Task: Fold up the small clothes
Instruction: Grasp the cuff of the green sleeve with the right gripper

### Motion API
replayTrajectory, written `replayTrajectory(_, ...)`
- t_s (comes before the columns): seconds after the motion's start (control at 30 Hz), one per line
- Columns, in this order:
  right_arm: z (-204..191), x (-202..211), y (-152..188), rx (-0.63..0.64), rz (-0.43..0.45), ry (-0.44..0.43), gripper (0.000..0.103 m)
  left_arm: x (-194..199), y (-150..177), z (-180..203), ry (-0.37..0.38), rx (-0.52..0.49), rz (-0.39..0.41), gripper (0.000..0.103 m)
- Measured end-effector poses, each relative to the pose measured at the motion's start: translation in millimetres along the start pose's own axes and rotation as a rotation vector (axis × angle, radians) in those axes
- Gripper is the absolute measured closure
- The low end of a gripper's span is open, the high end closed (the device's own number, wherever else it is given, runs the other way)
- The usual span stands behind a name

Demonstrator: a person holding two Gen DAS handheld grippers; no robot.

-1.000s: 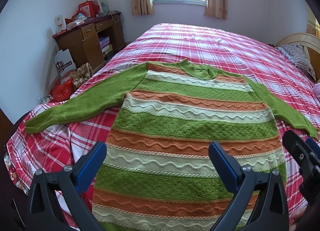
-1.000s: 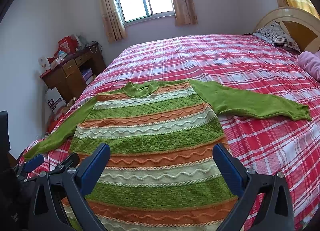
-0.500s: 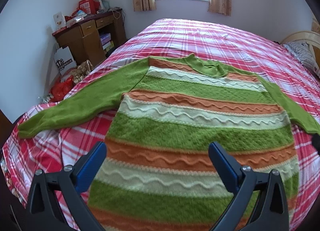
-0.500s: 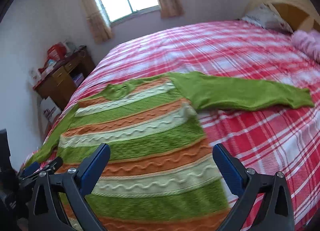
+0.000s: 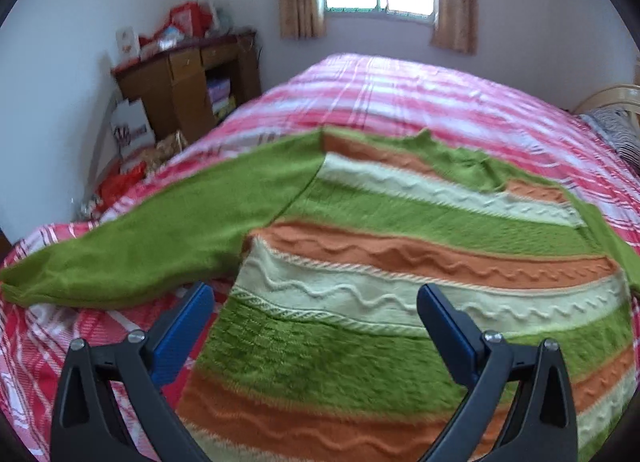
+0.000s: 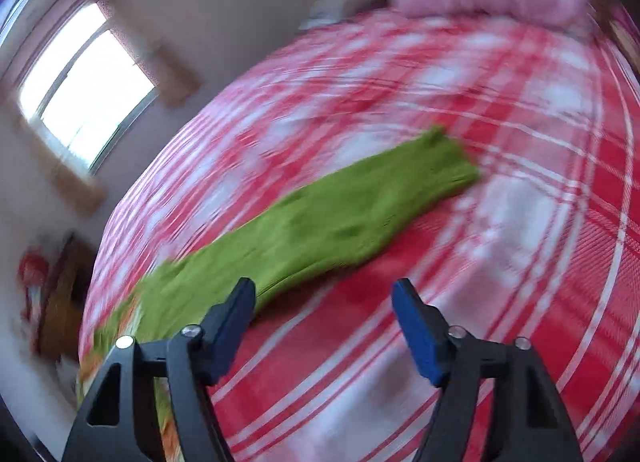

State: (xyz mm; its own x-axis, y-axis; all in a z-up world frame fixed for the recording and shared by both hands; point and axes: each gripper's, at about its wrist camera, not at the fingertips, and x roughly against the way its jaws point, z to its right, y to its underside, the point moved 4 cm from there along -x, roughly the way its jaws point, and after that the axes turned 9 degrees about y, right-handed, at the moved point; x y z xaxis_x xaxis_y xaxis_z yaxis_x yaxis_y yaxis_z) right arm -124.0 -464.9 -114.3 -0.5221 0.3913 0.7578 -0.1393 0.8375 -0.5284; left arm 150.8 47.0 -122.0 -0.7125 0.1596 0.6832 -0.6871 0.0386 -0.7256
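Both tongs are spread, pinching nothing. The striped sweater lies flat on the plaid bed under the left tongs. Its green sleeve stretches ahead-left of the right tongs; a wooden desk stands far left.

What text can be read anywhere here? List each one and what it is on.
None can be read.
White paper bag beside the wooden desk: dark and red print, too blurred.
White card and red boxes on the desk: print too small.
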Motion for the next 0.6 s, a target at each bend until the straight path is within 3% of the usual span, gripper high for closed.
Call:
replayTrajectory(0.17,28,-28,-29,-0.184,-0.044,-0.056,0.033,-18,12,-5,-0.011,0.031,-0.051,0.0)
replayTrajectory(0.3,17,-42,-52,-0.213,-0.031,-0.039,0.033,-16,14,-7,0.021,0.056,-0.045,0.0)
replayTrajectory(0.47,37,-56,-67,-0.332,-0.014,-0.132,0.033,-16,16,-4,0.019,0.05,-0.035,0.0)
replayTrajectory(0.57,35,-60,-70,-0.259,-0.022,-0.111,0.058,-15,16,-4,0.018,0.049,-0.032,0.0)
replayTrajectory(0.6,37,-65,-71,-0.244,-0.031,-0.104,0.073,-15,16,-3,0.018,0.048,-0.031,0.0)
